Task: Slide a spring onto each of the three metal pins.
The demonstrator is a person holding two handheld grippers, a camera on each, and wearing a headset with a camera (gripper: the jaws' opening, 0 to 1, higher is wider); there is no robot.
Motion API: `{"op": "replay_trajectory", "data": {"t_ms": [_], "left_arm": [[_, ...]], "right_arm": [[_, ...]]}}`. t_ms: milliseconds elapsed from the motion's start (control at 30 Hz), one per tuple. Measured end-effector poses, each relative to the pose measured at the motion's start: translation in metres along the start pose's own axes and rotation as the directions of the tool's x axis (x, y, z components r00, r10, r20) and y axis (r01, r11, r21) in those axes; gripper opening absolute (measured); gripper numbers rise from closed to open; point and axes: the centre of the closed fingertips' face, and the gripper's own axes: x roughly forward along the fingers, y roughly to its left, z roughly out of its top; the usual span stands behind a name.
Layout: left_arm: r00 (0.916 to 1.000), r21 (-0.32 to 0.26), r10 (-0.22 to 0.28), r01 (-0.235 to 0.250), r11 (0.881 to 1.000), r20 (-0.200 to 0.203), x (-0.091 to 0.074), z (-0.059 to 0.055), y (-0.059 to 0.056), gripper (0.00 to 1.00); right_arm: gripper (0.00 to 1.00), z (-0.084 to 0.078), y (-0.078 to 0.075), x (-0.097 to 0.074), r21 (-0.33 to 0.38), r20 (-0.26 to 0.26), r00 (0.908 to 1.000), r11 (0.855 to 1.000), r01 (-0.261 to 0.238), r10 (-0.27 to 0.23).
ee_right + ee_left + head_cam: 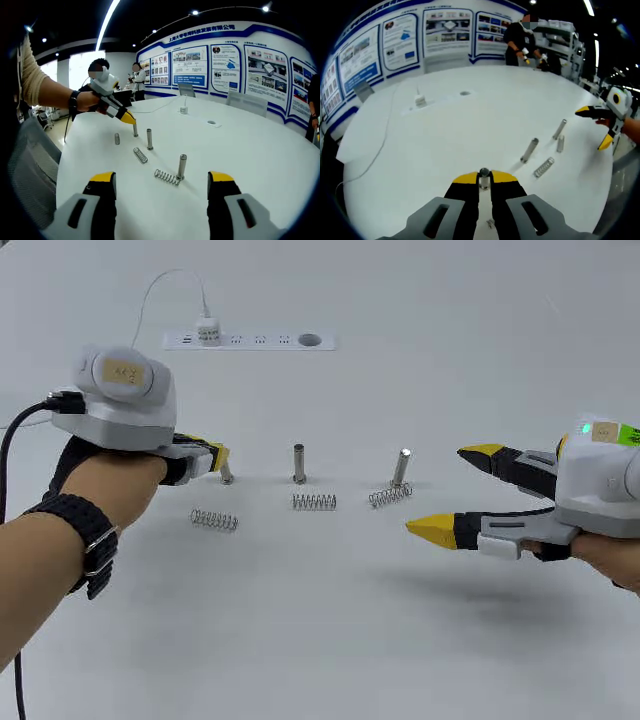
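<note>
Head view: left gripper (221,462) pinched on the left pin (227,478), the left spring (214,520) lying loose nearby; left gripper view: jaws tight on that pin, a tug could topple it; right gripper view: right gripper (162,179) wide, empty, facing the right spring (166,176).

Three upright metal pins (299,462), a coil spring (314,501) flat near each

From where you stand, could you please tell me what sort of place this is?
Probably a company showroom or demo lab: blue-framed poster panels line the wall, storage shelves stand at the back, and other people stand near a large white table.
</note>
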Motion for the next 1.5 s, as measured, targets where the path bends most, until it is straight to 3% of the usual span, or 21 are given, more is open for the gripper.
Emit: {"op": "replay_trajectory", "data": {"t_ms": [500,833,1233,1500], "left_arm": [[0.9996,0.003,-0.019,0.019,1.0,-0.021,0.0,-0.002,-0.002,0.08],[0.9998,0.076,-0.019,0.019,0.997,0.003,0.001,0.002,-0.004,0.1],[0.9988,0.08,-0.032,0.029,0.996,0.036,-0.002,0.007,-0.007,0.19],[0.9972,0.078,-0.038,0.033,0.996,0.065,-0.009,0.011,-0.003,0.23]], "right_arm": [[0.76,-0.001,0.002,0.001,0.0,-0.005,1.0,1.0,-0.005,0.005],[0.76,0.0,0.003,0.001,-0.001,-0.005,1.0,1.0,-0.005,0.005],[0.75,0.0,0.003,-0.001,-0.003,-0.006,1.0,1.0,0.0,0.0],[0.75,0.001,0.003,0.0,-0.005,-0.007,1.0,1.0,-0.003,0.003]]}}
